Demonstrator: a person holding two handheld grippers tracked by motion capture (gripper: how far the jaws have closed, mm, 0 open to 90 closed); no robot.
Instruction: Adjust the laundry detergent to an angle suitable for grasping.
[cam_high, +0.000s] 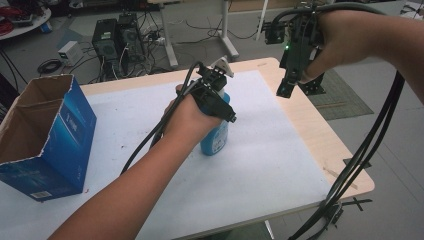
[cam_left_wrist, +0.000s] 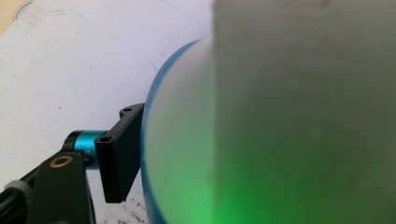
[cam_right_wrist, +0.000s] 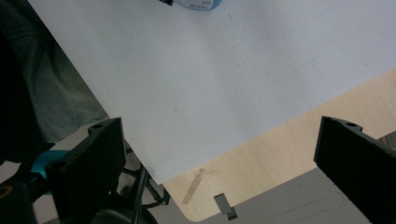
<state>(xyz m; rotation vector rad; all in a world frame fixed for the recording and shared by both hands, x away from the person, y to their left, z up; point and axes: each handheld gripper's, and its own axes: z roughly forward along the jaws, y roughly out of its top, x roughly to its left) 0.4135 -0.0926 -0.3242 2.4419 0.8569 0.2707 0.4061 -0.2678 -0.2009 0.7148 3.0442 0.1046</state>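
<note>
Roughly centre of the white-covered wooden table (cam_high: 260, 165) stands the blue plastic bottle with a printed label (cam_high: 216, 137), upright, base on the sheet. The left gripper (cam_high: 218, 95) comes at it from about 7 o'clock and sits over its upper part; in the left gripper view one black jaw presses flat against the bottle's curved blue wall (cam_left_wrist: 177, 140), the other jaw is hidden behind the blurred body. Looks clamped on the bottle, probably high up so it can be lifted straight.

The right gripper (cam_high: 289, 80) hangs in the air at about 2 o'clock from the bottle, well apart from it, above the table's far right edge. Its jaws stand wide apart with nothing between them, pointing down at bare sheet and the wood rim (cam_right_wrist: 261, 154). Likely parked out of the way, or waiting to assist.

The torn-open blue cardboard box (cam_high: 47, 135) sits at 9 o'clock from the bottle, near the left edge, mouth up. Open sheet lies between box and bottle and toward 5 o'clock. Cables trail off the right edge, a possible snag.
</note>
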